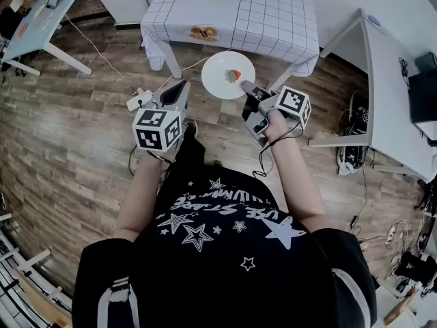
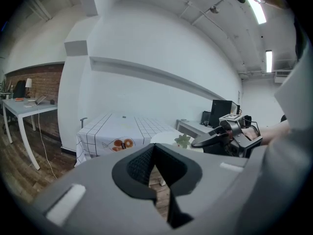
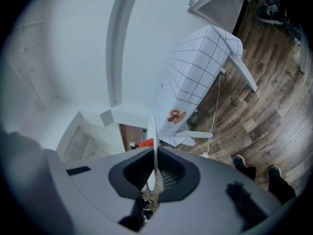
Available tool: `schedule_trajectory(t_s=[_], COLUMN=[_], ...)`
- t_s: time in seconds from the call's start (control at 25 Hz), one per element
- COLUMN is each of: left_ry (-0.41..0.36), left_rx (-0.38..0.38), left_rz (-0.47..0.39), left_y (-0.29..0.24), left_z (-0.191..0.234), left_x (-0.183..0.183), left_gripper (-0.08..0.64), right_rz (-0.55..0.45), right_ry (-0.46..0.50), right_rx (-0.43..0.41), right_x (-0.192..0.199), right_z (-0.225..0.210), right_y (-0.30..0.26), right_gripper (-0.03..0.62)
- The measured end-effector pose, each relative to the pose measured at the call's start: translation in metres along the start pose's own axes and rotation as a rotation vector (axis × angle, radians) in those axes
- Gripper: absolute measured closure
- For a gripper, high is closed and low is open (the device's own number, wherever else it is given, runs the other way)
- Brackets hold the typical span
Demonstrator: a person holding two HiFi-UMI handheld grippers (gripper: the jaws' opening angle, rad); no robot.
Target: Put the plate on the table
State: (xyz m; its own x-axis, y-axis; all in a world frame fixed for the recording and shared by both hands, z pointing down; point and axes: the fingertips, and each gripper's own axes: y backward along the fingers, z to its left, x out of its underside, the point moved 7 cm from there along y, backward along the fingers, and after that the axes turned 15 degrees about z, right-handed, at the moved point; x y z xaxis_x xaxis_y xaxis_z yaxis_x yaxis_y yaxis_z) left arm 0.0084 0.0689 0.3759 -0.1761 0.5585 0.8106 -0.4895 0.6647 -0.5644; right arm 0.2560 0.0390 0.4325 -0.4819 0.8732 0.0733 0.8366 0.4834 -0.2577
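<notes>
A white plate with a red and green motif hangs in the air just in front of the table, which has a white checked cloth. My right gripper is shut on the plate's near rim. The right gripper view shows the plate edge-on between the jaws, with the table beyond it. My left gripper is shut and holds nothing, a little to the left of the plate. In the left gripper view, the plate and the right gripper sit to the right of the table.
A doughnut print marks the cloth's near edge. A white desk with a black monitor stands at the right. A grey table is at the upper left. A power strip and cables lie on the wooden floor.
</notes>
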Motion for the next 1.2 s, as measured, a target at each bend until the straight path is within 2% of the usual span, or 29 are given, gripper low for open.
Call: schedule_trajectory(t_s=[0.28,0.48,0.88,1.08,1.2], left_ry=[0.017,0.02,0.007,-0.005,-0.018], left_rx=[0.022,0.044,0.09,0.13,0.165], left_rz=[-0.003,0.002,-0.006,0.017,0.012], left_y=[-0.018,-0.046,-0.098,-0.094,-0.096], left_z=[0.022,0.056,0.129,0.163,0.18], left_x=[-0.011,-0.031,-0.083,-0.094,-0.087], left_gripper=[0.551,0.551,0.551,0.551,0.551], right_rz=[-0.003,-0.022,-0.066,-0.099,-0.133], right_ry=[0.004,-0.008,-0.003,-0.037,-0.034], right_rx=[0.007,0.038,0.029,0.055,0.057], right_x=[-0.017,-0.047,-0.116,-0.107,-0.099], right_z=[0.005,0.01,0.035,0.048,0.044], right_y=[-0.017,-0.042,-0.107,-0.132,-0.145], right_gripper=[0.569,0.569,0.569,0.569,0.57])
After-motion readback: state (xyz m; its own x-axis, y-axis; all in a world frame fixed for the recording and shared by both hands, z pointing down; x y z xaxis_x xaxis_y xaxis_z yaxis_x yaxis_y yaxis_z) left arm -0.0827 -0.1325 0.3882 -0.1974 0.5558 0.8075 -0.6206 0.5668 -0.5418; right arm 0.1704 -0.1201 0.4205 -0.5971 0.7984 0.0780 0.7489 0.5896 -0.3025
